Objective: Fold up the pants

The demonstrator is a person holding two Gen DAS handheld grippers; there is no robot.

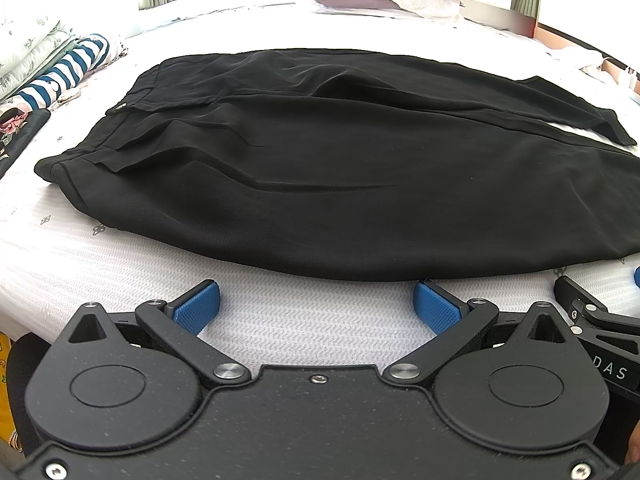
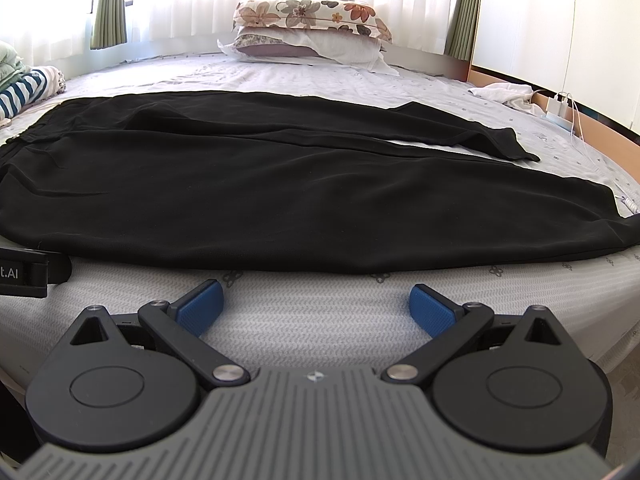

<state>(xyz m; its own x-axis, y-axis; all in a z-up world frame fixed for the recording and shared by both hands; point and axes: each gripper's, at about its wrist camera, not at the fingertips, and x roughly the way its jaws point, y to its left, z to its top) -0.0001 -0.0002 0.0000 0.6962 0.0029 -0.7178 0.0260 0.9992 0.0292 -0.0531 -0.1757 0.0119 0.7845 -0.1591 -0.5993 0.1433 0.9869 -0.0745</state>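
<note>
Hovering low over the near edge of the bed point(image 1: 120, 248), left gripper point(image 1: 316, 304) spread wide, blue ribbed pads point(image 1: 198, 306) far apart, nothing between them, nothing touched. Same for the right gripper point(image 2: 316, 302): jaws splayed fully, textured blue pads point(image 2: 432, 308) clear of the fabric, empty, poised just short of the hem-side edge of the pants point(image 2: 280, 184). Black linkage arms, round matte housings, steel pivot pins on both; speckled flat body on the left tool, ribbed grey body on the right. Glimpsed at the right edge of the left view, part of the other tool; likewise a black block with white lettering at the left edge of the right view.

Lying flat across the bed just beyond both grippers, pants point(image 1: 320, 184) in thin, black, softly draping cloth, lightly wrinkled, with shallow ridges along the length. Waistband to the left with a small pale tag, legs running right, far leg splayed slightly away from the near one, a sliver of sheet showing between them near the cuffs. Underneath, a white sheet of fine herringbone weave dotted with small grey flower motifs. Stacked at the far end, two pillows point(image 2: 312, 28), the upper one floral. At far left, folded bedding point(image 1: 60, 68), partly blue-and-white striped. Beyond, bright sheer curtains flanked by green drapes point(image 2: 106, 4).
</note>
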